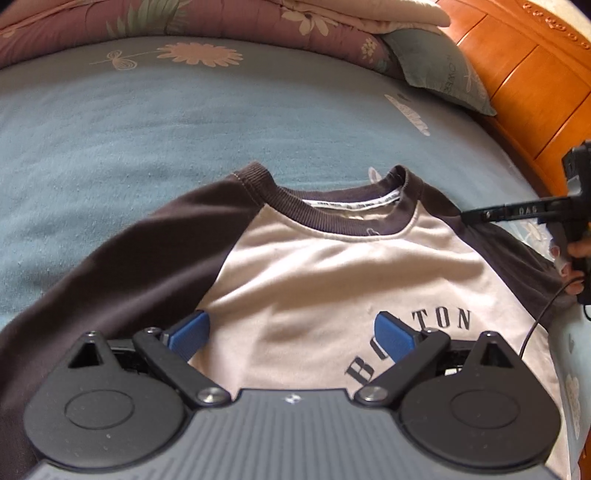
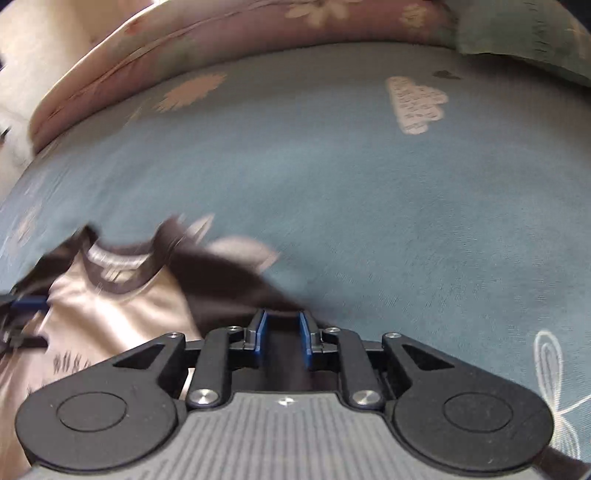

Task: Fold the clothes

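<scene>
Spread wide, left gripper (image 1: 291, 332) hovers over the shirt (image 1: 332, 266) on the bed (image 1: 129, 129); right gripper (image 2: 282, 334) pinches its dark sleeve (image 2: 236, 280).

- Sheet (image 1: 147, 140): open and flat across the upper left and centre of the left wrist view; nothing lies on it there.
- Sheet, right wrist view: a wide bare band runs from the centre to the right edge.
- Quilt (image 1: 229, 22): bunched along the top edge, closing the far side of the sheet.
- Pillow (image 1: 436, 62): upper right, against the quilt.
- Headboard (image 1: 524, 85): a rigid wooden wall at the right edge.
- Shirt (image 1: 332, 273): covers the lower centre; its dark sleeve (image 1: 122, 266) reaches to the lower left.
- Right gripper (image 1: 466, 215): enters at mid right, its tip at the shirt's shoulder; a cable (image 1: 543, 314) hangs below it.
</scene>
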### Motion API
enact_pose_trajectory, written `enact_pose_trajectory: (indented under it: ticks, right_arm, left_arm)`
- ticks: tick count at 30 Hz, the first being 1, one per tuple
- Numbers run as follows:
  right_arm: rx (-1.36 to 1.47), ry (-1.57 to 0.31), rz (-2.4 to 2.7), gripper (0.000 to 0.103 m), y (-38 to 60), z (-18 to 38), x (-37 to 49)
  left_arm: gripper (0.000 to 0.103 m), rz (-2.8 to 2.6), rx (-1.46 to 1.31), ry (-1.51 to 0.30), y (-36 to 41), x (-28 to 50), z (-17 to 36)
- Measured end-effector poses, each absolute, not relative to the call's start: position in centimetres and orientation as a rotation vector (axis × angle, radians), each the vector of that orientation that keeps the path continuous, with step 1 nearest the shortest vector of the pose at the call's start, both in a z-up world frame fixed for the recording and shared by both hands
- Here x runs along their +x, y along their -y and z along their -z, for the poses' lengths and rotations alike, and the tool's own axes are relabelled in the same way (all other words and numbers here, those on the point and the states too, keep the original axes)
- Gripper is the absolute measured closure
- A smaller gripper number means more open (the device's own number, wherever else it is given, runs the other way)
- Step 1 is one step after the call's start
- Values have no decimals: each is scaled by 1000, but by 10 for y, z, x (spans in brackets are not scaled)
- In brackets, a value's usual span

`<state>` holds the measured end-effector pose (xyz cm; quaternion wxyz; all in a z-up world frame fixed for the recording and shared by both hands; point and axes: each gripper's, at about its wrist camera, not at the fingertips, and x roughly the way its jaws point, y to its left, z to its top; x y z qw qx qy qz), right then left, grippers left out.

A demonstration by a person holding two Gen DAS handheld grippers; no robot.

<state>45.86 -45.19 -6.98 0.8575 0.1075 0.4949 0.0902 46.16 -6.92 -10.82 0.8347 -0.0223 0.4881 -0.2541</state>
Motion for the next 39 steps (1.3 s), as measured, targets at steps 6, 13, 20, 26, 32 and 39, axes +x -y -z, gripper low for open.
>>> enact_pose_trajectory:
  ticks: [6, 13, 20, 26, 32, 39]
  right_arm:
    - [247, -1044, -341, 52, 416, 33, 409]
    - [274, -1176, -457, 52, 355, 66, 354]
    - [236, -1145, -331, 57, 372, 69, 288]
    - [209, -1055, -249, 40, 364, 30, 225]
    - [128, -1037, -206, 33, 308, 46, 169]
    - [243, -990, -134, 4, 313, 75, 110]
  left_arm:
    - [9, 661, -39, -1039, 60, 413, 80]
    - [8, 644, -159, -1134, 21, 351, 108]
    - [9, 578, -169, -1167, -18, 290, 97]
    - [9, 629, -93, -1088, 3, 249, 68]
    - [9, 616, 8, -1074, 32, 201, 89]
    - [6, 560, -63, -1078, -5, 136, 104]
